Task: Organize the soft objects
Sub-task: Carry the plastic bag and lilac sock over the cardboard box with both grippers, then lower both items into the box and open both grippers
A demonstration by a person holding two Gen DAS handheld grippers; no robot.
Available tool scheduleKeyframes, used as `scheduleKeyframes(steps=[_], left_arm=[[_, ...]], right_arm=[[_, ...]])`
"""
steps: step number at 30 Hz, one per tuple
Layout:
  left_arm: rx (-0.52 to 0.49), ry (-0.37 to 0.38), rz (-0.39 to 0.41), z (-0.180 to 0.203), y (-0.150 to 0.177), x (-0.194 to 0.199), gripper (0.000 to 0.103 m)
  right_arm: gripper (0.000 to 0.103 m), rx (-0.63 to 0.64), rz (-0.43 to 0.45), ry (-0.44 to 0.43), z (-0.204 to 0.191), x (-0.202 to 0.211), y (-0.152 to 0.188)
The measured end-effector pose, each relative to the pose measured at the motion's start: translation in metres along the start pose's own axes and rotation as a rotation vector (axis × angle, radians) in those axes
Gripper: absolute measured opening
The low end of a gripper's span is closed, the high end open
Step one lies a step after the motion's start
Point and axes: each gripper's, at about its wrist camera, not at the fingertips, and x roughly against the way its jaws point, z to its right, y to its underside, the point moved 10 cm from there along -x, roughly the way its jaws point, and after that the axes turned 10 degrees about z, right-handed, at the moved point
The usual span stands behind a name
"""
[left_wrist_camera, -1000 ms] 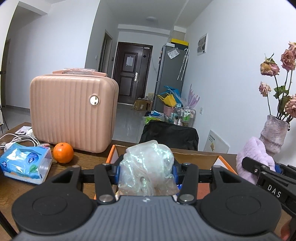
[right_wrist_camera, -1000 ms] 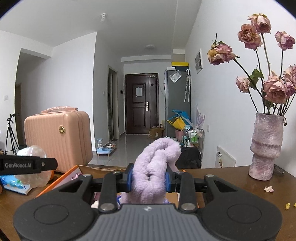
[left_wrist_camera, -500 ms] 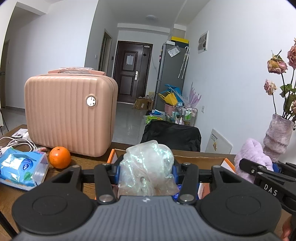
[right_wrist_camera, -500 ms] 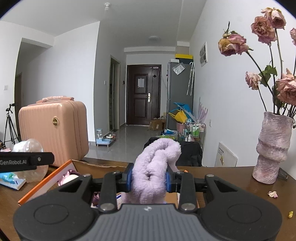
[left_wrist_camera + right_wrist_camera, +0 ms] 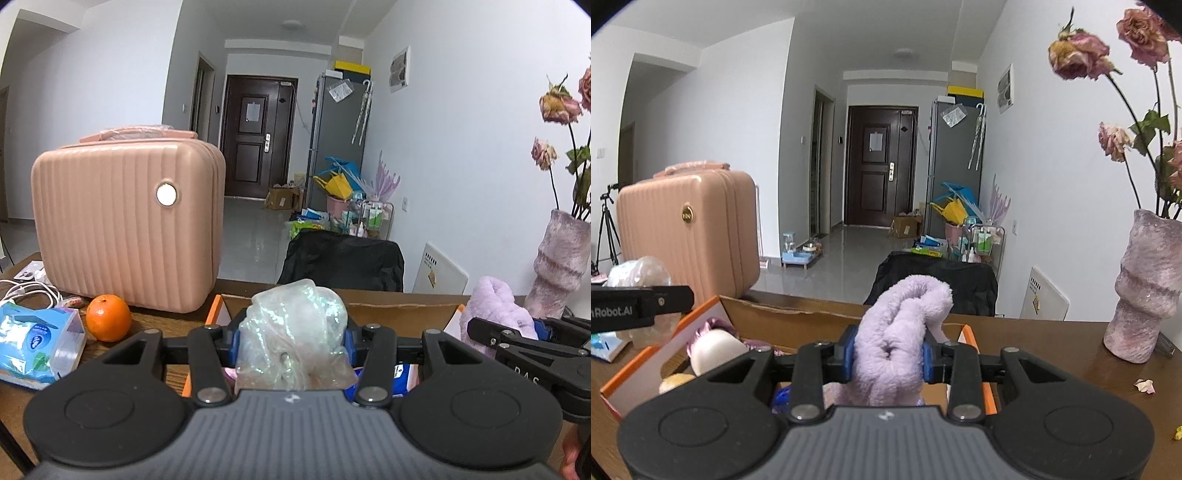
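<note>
Showing orange (image 5: 108,318) left view only

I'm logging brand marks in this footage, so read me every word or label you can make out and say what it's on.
"nRobot.AI", cut off at the frame edge: side of the left gripper, right wrist view.
"D A S", partly hidden: side of the right gripper, left wrist view.
Blue tissue pack: print too small to read.
White panel against the wall: sticker unreadable.
</note>
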Motion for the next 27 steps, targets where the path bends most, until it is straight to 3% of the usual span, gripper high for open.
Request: scheduleKeyframes(steps=[10,15,17,22,25,27], left_arm=[[-0.049,0.006,-0.041,0.005,0.018,-0.014,0.049],[-0.061,0.006,-0.044,0.008,0.02,-0.013,0.054],[-0.064,-0.002,-0.042,0.007,0.02,-0.013,0.057],[-0.062,-0.05,-0.016,0.0,0.015,-0.01,0.083],[-0.056,-0.088,-0.005,-0.005,0.013,-0.008,0.1],[-0.059,-0.097,0.008,-0.008,0.01,-0.007,0.1]], right_arm=[[0.033,0.012,-0.026,-0.034,-0.006,-0.015,0.012],[0.041,0.008,-0.028,-0.027,-0.004,-0.019,0.017],[0.051,0.009,-0.024,-0.025,-0.004,-0.017,0.017],[0.065,0.02,-0.02,-0.004,0.0,-0.014,0.017],[0.082,0.014,-0.014,0.005,0.004,-0.012,0.015],[0.09,0.013,-0.004,0.014,0.004,-0.01,0.013]])
